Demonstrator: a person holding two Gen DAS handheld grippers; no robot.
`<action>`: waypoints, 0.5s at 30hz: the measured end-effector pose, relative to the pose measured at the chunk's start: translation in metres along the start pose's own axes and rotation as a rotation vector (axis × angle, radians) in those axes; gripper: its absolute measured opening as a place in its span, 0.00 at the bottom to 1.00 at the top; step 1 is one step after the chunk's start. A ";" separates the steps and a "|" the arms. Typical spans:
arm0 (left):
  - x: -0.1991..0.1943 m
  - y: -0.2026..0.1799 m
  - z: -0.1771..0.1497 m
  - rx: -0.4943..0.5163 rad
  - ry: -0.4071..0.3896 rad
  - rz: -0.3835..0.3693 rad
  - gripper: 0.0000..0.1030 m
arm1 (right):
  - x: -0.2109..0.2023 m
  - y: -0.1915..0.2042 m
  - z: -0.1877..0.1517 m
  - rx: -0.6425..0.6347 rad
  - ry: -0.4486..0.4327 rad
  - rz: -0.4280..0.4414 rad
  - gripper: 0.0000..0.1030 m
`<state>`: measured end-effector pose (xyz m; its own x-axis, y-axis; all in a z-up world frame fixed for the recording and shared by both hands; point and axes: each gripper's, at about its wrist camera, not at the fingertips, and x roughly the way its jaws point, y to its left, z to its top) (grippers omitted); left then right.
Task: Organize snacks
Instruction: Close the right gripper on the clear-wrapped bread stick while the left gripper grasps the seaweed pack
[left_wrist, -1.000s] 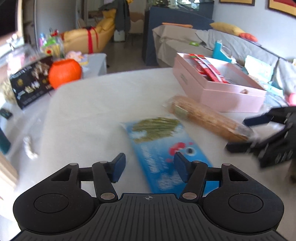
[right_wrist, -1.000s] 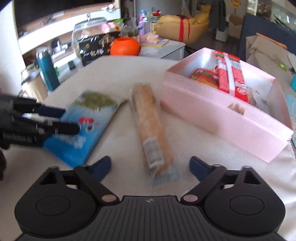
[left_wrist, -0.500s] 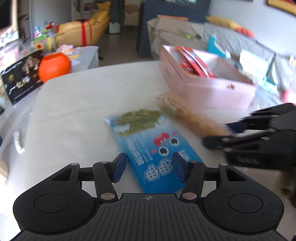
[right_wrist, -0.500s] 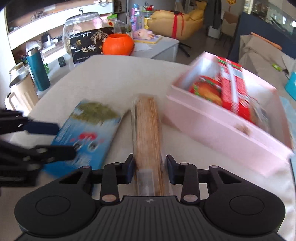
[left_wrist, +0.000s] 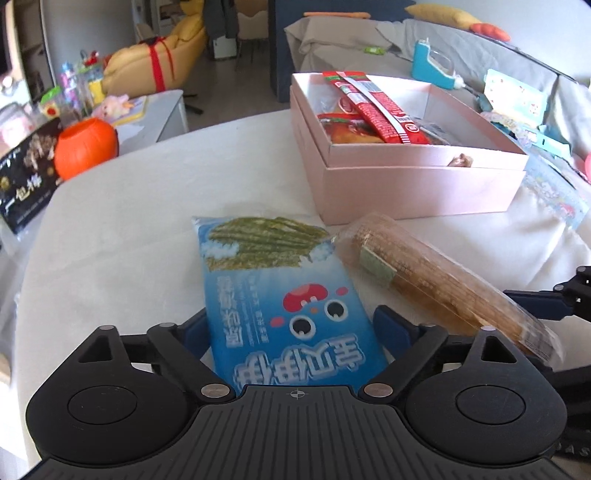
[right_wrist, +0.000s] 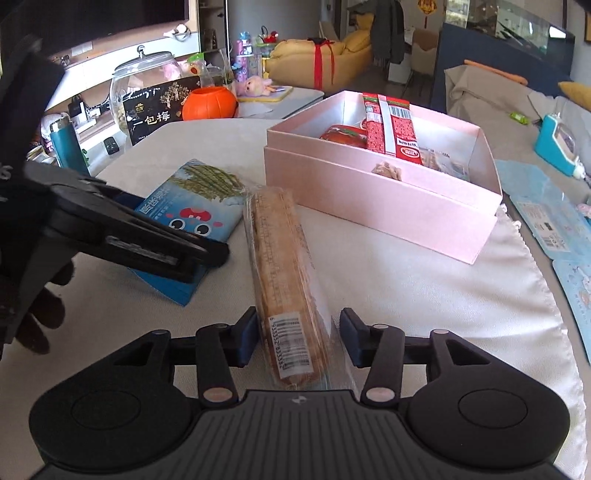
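A blue snack bag (left_wrist: 280, 280) lies flat on the white tablecloth, and its near end sits between the fingers of my left gripper (left_wrist: 291, 328). The jaws are opening and straddle the bag without pressing on it. Beside the bag lies a long clear pack of brown crackers (right_wrist: 280, 251). My right gripper (right_wrist: 299, 339) has the pack's barcode end between its opening jaws, with a gap at the right finger. Beyond both stands an open pink box (right_wrist: 369, 199) holding red snack packs. The right wrist view shows the left gripper (right_wrist: 147, 240) over the bag (right_wrist: 192, 206).
An orange pumpkin pot (right_wrist: 208, 103), a black printed box (right_wrist: 159, 107) and a teal bottle (right_wrist: 68, 147) stand past the table's far left edge. Blue cards (right_wrist: 546, 221) lie to the right of the cloth. A sofa runs behind the pink box (left_wrist: 406, 184).
My left gripper moved forward over the blue bag and its jaws spread to either side of it. My right gripper came up onto the cracker pack, closed on it, then widened.
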<state>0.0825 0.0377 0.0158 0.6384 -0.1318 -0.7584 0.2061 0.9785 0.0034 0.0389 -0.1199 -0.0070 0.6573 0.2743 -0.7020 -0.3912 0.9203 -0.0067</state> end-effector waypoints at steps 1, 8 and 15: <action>0.002 0.001 0.001 -0.001 -0.002 -0.005 0.94 | 0.001 0.000 0.001 0.002 -0.003 0.001 0.49; -0.011 0.011 -0.012 0.018 -0.044 -0.049 0.86 | 0.016 -0.006 0.019 0.021 -0.004 -0.010 0.51; -0.063 0.024 -0.023 0.007 -0.146 -0.104 0.38 | 0.002 0.008 0.038 -0.049 0.015 0.035 0.27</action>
<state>0.0299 0.0728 0.0482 0.7140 -0.2541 -0.6524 0.2814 0.9574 -0.0650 0.0612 -0.1018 0.0185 0.6329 0.3013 -0.7132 -0.4452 0.8953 -0.0169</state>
